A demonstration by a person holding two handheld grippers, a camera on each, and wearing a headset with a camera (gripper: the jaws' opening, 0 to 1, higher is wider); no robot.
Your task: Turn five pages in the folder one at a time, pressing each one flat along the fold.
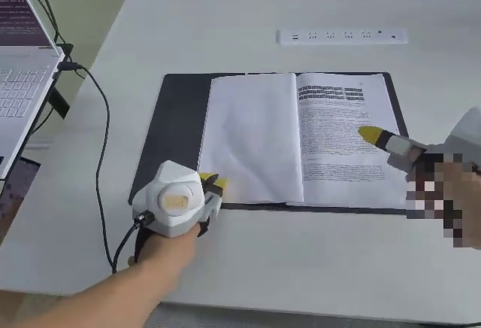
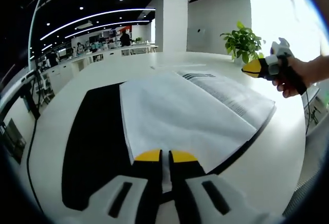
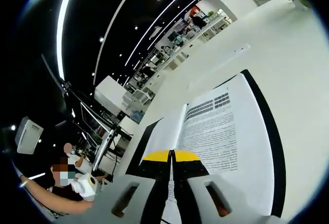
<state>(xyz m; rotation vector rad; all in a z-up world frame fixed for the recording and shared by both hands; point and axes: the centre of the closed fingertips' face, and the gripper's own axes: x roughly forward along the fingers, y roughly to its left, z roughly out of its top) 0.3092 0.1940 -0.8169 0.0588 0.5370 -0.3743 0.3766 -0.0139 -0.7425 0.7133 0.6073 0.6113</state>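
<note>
A black folder (image 1: 174,121) lies open on the white table, with a blank turned page (image 1: 252,136) on its left half and a printed page (image 1: 342,136) on its right. My left gripper (image 1: 216,186) hovers at the blank page's (image 2: 175,116) near left corner, jaws shut with nothing between them, as the left gripper view (image 2: 165,156) shows. My right gripper (image 1: 370,135) is held over the printed page's (image 3: 216,131) right part, its yellow tips together and empty (image 3: 172,155). It also appears at the right of the left gripper view (image 2: 253,68).
A white power strip (image 1: 342,37) lies beyond the folder. An open laptop (image 1: 19,65) stands at the left edge, with black cables (image 1: 101,155) trailing across the table towards my left hand. A potted plant (image 2: 242,41) stands far behind.
</note>
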